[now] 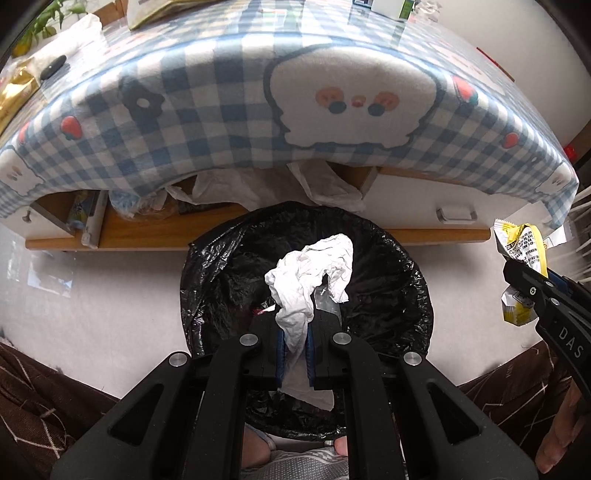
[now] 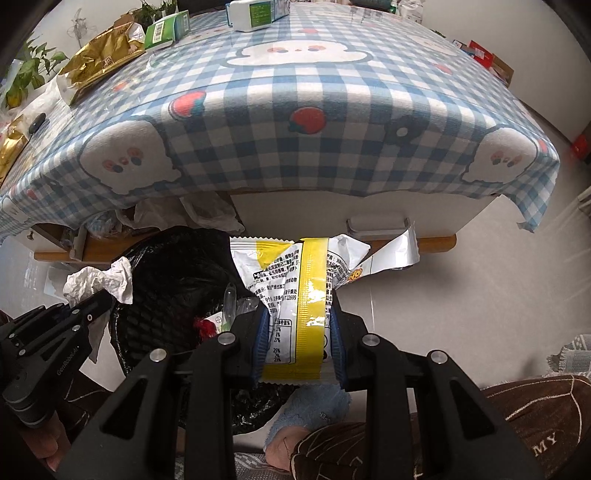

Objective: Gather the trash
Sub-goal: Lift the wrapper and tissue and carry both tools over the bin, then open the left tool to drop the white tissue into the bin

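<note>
My left gripper (image 1: 295, 325) is shut on a crumpled white tissue (image 1: 314, 273) and holds it over the black-lined trash bin (image 1: 399, 280) on the floor. The tissue (image 2: 99, 280) and the left gripper (image 2: 92, 306) also show at the left of the right wrist view. My right gripper (image 2: 299, 332) is shut on a yellow and white snack wrapper (image 2: 295, 280), just right of the bin (image 2: 166, 280). The wrapper (image 1: 521, 247) and right gripper (image 1: 524, 291) show at the right edge of the left wrist view.
A table with a blue checked cloth (image 2: 314, 122) stands beyond the bin, with gold bags (image 2: 99, 59) and cartons (image 2: 255, 14) on it. Open drawers (image 1: 110, 218) under it hold plastic bags. My knees in brown trousers (image 2: 517, 424) frame the bin.
</note>
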{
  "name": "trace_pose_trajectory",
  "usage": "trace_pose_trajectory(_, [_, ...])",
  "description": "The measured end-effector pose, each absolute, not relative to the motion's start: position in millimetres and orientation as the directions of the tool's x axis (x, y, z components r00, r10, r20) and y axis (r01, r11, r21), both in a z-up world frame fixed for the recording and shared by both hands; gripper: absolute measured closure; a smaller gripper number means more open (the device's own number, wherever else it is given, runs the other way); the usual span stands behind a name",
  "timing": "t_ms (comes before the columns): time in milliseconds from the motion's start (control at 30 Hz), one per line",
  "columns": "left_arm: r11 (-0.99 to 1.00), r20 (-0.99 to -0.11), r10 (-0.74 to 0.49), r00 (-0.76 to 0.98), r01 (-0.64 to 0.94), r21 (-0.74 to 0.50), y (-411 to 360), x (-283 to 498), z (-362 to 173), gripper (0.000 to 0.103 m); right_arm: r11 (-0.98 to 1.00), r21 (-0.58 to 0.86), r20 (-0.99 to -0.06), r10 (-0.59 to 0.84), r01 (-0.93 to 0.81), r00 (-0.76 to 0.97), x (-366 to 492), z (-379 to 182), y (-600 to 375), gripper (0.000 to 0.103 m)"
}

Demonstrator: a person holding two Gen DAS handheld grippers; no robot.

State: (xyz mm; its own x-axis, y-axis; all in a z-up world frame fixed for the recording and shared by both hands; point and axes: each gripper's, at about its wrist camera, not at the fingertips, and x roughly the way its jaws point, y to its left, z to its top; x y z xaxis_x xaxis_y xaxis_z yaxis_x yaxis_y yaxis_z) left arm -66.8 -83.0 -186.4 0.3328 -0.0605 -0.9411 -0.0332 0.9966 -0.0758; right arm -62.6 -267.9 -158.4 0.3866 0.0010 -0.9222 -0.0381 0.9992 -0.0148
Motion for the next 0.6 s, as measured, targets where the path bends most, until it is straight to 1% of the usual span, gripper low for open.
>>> trace_pose_trajectory(333, [0.996,-0.952,-0.089,0.292,-0.001,-0.093,-101,-50,-213,0.095,1.000,-0.007,-0.934,0.004,-0.028,0.358,-48,-175,-266,0.076])
trace_pose_trajectory(467, [0.996,-0.948,-0.093,0.304,0.015,-0.093,-107,-46,-216,0.091,1.000,-0.007,-0.936,0.003,-0.028,0.351,-45,-179,-265,0.076])
trace_pose_trajectory(533, [0.996,-0.948,-0.090,0.307,0.007,-0.092,-106,-44,-217,0.077,0.999,-0.009,-0.938,0.003,-0.032,0.347,-44,-181,-264,0.076])
trace_pose_trajectory(600, [0.996,-0.946,-0.082,0.314,-0.007,-0.089,-103,-44,-217,0.050,0.999,-0.012,-0.939,0.001,-0.035,0.344,-44,-182,-263,0.076])
